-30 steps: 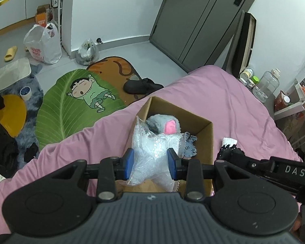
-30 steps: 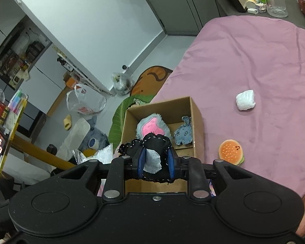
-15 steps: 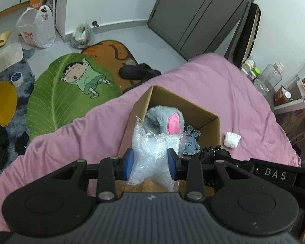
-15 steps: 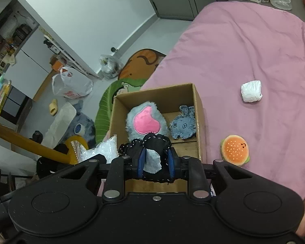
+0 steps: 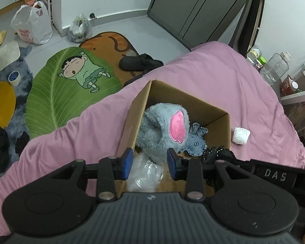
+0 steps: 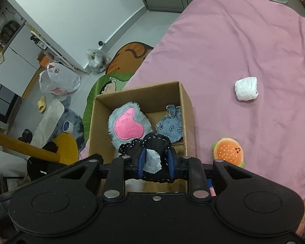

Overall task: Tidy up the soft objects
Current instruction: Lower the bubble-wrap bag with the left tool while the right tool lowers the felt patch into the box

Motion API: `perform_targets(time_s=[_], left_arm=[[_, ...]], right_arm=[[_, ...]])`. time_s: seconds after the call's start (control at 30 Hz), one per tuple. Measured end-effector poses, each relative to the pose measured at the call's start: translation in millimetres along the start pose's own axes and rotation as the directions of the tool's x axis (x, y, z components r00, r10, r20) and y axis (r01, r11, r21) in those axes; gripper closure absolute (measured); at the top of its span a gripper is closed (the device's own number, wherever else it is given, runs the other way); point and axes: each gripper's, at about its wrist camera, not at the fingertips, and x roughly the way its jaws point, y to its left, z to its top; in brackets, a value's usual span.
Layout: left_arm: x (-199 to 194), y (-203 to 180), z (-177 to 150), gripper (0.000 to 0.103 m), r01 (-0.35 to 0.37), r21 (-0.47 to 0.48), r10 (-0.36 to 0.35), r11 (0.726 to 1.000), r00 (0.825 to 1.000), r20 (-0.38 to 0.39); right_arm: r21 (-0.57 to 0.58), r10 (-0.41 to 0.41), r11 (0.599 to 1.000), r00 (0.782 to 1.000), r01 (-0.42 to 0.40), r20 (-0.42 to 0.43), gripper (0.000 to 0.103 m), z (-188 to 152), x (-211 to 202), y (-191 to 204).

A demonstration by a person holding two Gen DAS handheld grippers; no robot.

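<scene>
A cardboard box (image 5: 141, 99) (image 6: 186, 103) sits on the pink bed. Inside lie a grey plush with a pink patch (image 5: 162, 126) (image 6: 129, 123), a small blue denim toy (image 5: 195, 142) (image 6: 170, 126) and a clear bubble-wrap bundle (image 5: 145, 171). My left gripper (image 5: 149, 163) is open above the bubble wrap, which lies loose in the box. My right gripper (image 6: 155, 163) is shut on a black stitched cloth toy (image 6: 152, 144) over the box's near edge. A burger plush (image 6: 228, 152) and a white wad (image 6: 246, 88) (image 5: 241, 135) lie on the bed.
The pink bedspread (image 6: 244, 40) spreads to the right. On the floor to the left are a green leaf rug (image 5: 71, 85), black slippers (image 5: 140, 63), plastic bags (image 5: 31, 25) and a yellow stool (image 5: 1, 105). Bottles (image 5: 276, 67) stand beside the bed.
My left gripper opened and the bubble wrap dropped into the box. The right gripper moved slightly closer over the box, still holding the black toy.
</scene>
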Motion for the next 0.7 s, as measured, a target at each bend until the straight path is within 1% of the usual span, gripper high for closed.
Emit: perform_targets(time_s=[0.2, 0.4, 0.53, 0.67, 0.7], left_arm=[[-3.1, 5.8, 1.2, 0.068, -0.020, -0.025, 0.020, 0.999, 1.000, -0.014], [-19.3, 7.0, 0.2, 0.065, -0.031, -0.034, 0.030, 0.999, 0.999, -0.016], [-31.1, 10.4, -2.2, 0.061, -0.041, -0.031, 0.041, 0.999, 0.999, -0.009], [-41.9, 19.1, -4.7, 0.060, -0.064, -0.050, 0.064, 0.997, 0.998, -0.001], [-44.5, 21.4, -4.7, 0.057, -0.072, -0.054, 0.072, 0.996, 0.997, 0.003]], right_arm=[[-0.022, 0.010, 1.000, 1.000, -0.010, -0.018, 0.079, 0.1, 6.6, 5.9], [-0.044, 0.014, 0.999, 0.999, -0.015, -0.037, 0.078, -4.6, 16.7, 14.4], [-0.054, 0.013, 0.998, 0.999, -0.016, -0.051, 0.078, -8.9, 24.7, 17.8], [-0.069, 0.004, 0.998, 0.999, -0.007, -0.054, 0.078, -9.2, 30.4, 19.5], [-0.071, -0.002, 0.997, 0.998, -0.002, -0.057, 0.078, -8.7, 32.4, 19.2]])
